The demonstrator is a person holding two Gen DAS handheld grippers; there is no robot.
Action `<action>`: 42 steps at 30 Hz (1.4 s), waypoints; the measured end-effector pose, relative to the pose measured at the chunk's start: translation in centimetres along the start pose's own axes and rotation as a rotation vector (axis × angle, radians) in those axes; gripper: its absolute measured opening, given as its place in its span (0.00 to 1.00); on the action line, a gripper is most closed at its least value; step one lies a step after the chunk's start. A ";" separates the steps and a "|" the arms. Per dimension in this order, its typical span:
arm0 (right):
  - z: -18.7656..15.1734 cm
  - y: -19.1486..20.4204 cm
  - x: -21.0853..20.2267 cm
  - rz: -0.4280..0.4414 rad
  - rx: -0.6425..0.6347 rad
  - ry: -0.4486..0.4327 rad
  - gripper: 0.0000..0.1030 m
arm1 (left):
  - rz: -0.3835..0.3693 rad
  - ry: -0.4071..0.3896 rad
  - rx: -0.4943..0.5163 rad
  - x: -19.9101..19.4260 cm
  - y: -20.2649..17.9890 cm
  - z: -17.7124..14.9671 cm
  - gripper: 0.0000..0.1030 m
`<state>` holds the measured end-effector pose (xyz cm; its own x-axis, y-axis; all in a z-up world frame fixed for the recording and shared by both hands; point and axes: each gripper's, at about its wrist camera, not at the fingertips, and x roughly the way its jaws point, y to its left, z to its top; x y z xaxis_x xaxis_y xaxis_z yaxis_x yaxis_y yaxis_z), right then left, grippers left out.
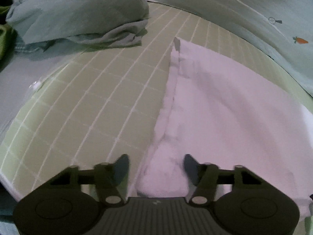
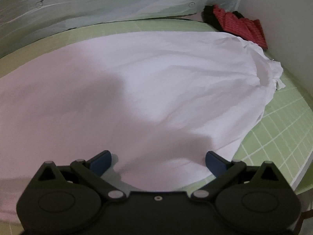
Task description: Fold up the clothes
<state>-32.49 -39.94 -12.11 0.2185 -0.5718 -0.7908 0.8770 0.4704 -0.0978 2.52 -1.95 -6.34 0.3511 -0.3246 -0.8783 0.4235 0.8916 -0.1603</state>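
Note:
A white garment (image 1: 225, 101) lies flat on the green gridded mat (image 1: 101, 90), folded with a straight edge running away from me. My left gripper (image 1: 155, 165) is open, its fingers straddling the garment's near left corner. In the right wrist view the same white garment (image 2: 146, 82) spreads wide over the mat (image 2: 283, 129), with a gathered end at the far right. My right gripper (image 2: 158, 161) is open just above the garment's near edge, holding nothing.
A crumpled grey-blue garment (image 1: 78, 13) sits at the far left. A pale cloth with a carrot print (image 1: 244, 5) lies along the back, also in the right wrist view (image 2: 109, 2). A red and black item (image 2: 238, 23) lies by the white wall at the far right.

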 end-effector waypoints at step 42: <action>0.2 -6.4 -2.2 0.007 0.099 -0.108 1.00 | -0.026 -0.066 -0.331 -2.8 0.7 -4.3 0.16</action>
<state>-38.50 -41.84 -9.67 0.2648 -0.6403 -0.7210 0.9121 0.4090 -0.0283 -1.75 0.98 -5.90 0.4017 -0.3583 -0.8428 0.1420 0.9335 -0.3292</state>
